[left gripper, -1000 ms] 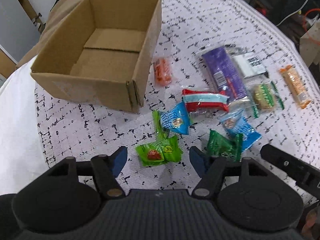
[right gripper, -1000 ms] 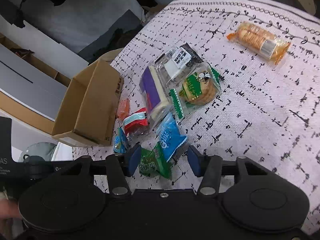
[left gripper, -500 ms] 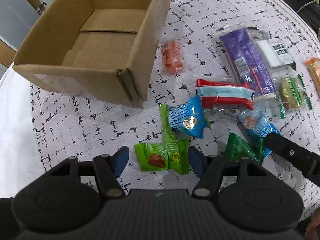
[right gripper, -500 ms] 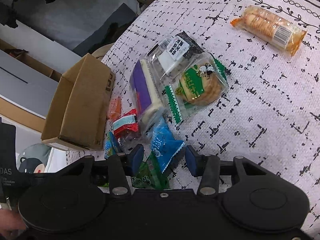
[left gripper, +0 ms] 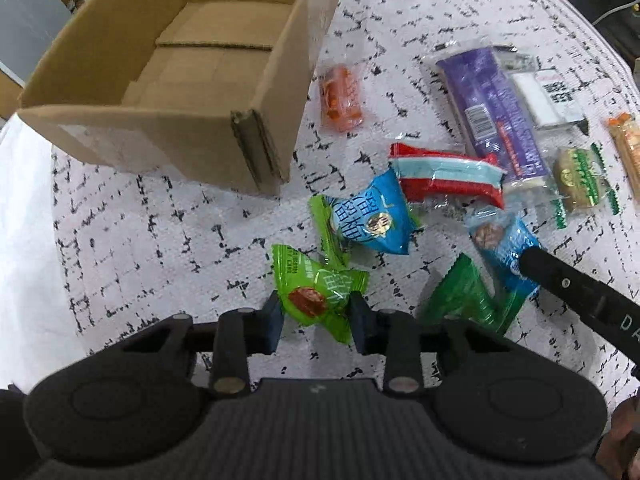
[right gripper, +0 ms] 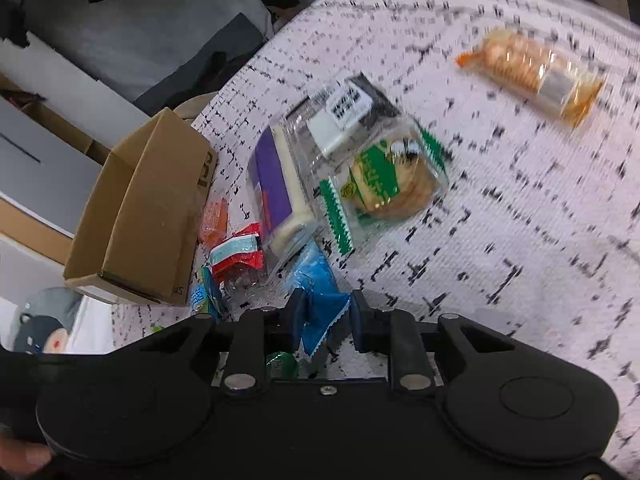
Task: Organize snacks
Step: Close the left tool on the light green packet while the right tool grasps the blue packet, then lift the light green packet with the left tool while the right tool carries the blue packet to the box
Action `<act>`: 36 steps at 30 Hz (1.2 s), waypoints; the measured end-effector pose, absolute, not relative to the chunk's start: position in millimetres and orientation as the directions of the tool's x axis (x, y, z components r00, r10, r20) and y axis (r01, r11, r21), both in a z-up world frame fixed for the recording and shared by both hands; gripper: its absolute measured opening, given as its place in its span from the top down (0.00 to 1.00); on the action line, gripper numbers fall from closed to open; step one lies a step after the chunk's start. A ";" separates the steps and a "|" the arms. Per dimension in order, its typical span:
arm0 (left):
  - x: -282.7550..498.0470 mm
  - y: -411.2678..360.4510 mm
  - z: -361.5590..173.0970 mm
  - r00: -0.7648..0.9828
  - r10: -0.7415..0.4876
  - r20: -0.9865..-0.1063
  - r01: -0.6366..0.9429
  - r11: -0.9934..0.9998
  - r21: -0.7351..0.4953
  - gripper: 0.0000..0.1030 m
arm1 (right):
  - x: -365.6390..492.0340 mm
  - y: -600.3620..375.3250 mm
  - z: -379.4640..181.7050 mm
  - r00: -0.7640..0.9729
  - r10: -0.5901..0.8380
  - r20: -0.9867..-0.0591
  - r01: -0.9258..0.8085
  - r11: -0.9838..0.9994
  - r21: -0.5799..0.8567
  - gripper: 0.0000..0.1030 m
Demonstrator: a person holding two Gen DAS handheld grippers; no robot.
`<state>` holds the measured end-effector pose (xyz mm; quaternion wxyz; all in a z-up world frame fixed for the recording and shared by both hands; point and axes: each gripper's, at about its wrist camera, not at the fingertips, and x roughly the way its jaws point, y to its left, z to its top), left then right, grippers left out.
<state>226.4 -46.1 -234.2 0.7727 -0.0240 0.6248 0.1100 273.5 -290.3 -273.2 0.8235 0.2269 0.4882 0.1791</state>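
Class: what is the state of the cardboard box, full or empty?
Empty. The left wrist view looks into the cardboard box and shows only its bare floor; every snack lies outside it on the tablecloth.

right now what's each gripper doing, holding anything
Left gripper: closed on the green candy.
Right gripper: closed on the blue packet.

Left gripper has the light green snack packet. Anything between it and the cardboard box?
Nothing visible blocks it. The left gripper pinches the light green snack packet; only bare tablecloth lies between it and the cardboard box. The blue packet sits off to the right. The box's near wall must be cleared.
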 end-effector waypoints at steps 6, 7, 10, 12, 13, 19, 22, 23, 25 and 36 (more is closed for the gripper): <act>214.0 -52.5 -213.4 0.280 0.138 -0.950 -0.178 0.980 0.090 0.69 | 262.0 -293.3 -250.5 0.517 0.508 -0.689 -0.115 0.839 0.532 0.81; 212.7 -52.5 -211.0 0.291 0.136 -0.947 -0.178 0.980 0.086 0.69 | 259.4 -293.3 -247.5 0.523 0.506 -0.685 -0.120 0.840 0.529 0.81; 207.2 -54.0 -197.4 0.339 0.124 -0.933 -0.178 0.982 0.066 0.70 | 251.3 -292.8 -237.0 0.547 0.507 -0.666 -0.137 0.839 0.526 0.82; 205.0 -55.1 -189.4 0.371 0.114 -0.922 -0.168 0.984 0.054 0.70 | 246.6 -291.5 -229.7 0.563 0.506 -0.654 -0.150 0.840 0.521 0.82; 202.2 -54.5 -184.9 0.383 0.103 -0.918 -0.164 0.985 0.042 0.70 | 244.0 -291.0 -226.2 0.571 0.504 -0.648 -0.156 0.842 0.517 0.82; 189.5 -47.5 -158.4 0.446 0.063 -0.893 -0.164 0.986 -0.013 0.70 | 230.7 -290.3 -206.0 0.610 0.494 -0.620 -0.163 0.844 0.512 0.82; 184.5 -43.7 -143.9 0.486 0.047 -0.873 -0.150 0.988 -0.030 0.70 | 224.8 -287.2 -194.3 0.630 0.491 -0.602 -0.174 0.844 0.508 0.82; 183.1 -41.8 -140.7 0.494 0.040 -0.869 -0.146 0.989 -0.038 0.70 | 223.4 -285.9 -190.6 0.636 0.489 -0.597 -0.177 0.845 0.504 0.82; 181.4 -38.2 -135.0 0.505 0.038 -0.862 -0.141 0.989 -0.039 0.70 | 220.8 -282.8 -184.2 0.648 0.482 -0.589 -0.183 0.850 0.495 0.82; 170.2 -3.3 -106.9 0.583 0.009 -0.812 -0.150 0.984 -0.097 0.70 | 210.6 -258.6 -156.7 0.679 0.481 -0.555 -0.210 0.852 0.480 0.82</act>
